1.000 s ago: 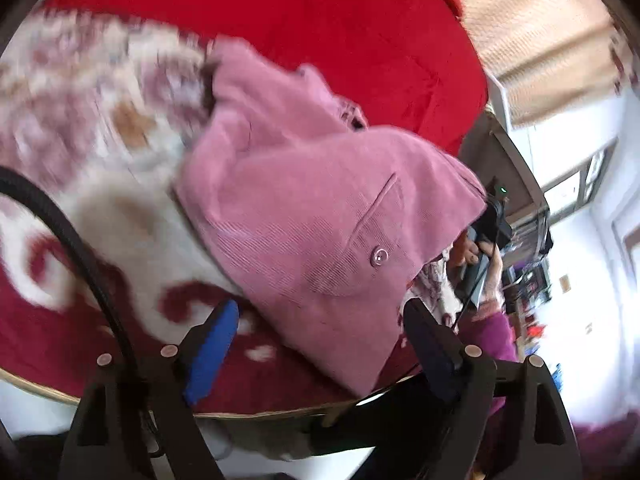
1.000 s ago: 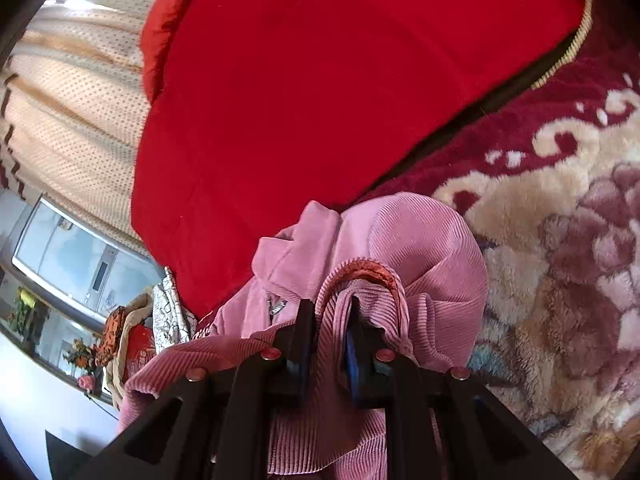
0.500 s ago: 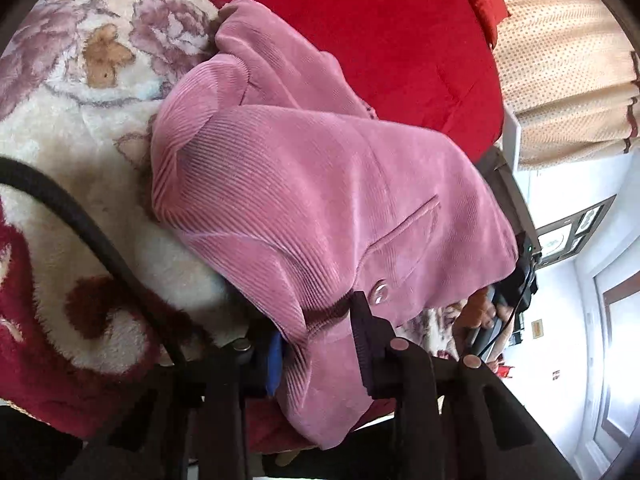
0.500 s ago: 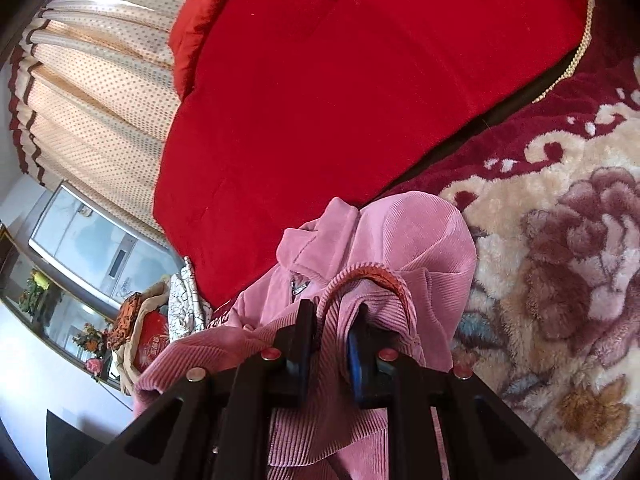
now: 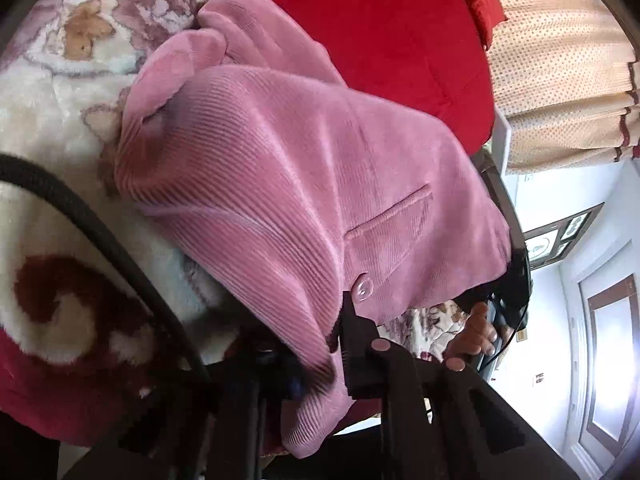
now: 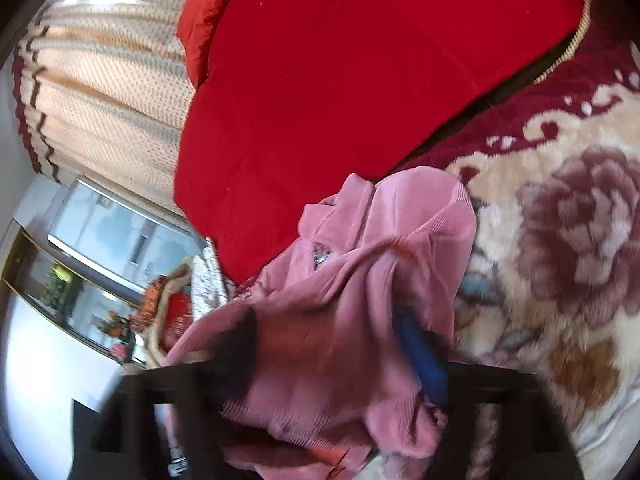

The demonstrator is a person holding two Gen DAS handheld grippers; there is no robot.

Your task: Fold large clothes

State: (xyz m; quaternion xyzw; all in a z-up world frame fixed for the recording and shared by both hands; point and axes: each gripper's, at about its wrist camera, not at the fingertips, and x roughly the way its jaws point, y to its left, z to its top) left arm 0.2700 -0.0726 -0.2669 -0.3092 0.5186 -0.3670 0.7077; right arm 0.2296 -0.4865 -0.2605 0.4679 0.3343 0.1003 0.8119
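The pink ribbed corduroy jacket [image 5: 304,184] lies bunched on the floral plush blanket [image 5: 44,128], just before the red quilt [image 5: 392,24]. The left gripper [image 5: 320,344], its jaws having just closed, clamps the jacket's front edge beside the button [image 5: 363,287]. The right gripper [image 6: 336,340] has just spread wide; cloth lies between unpressed. Judged step: regrasping mid-fold. Next, the right gripper needs a fresh hold.

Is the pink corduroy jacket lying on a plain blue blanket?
No, the pink corduroy jacket lies on a fluffy cream and dark red blanket with big flowers, next to a bright red quilt.
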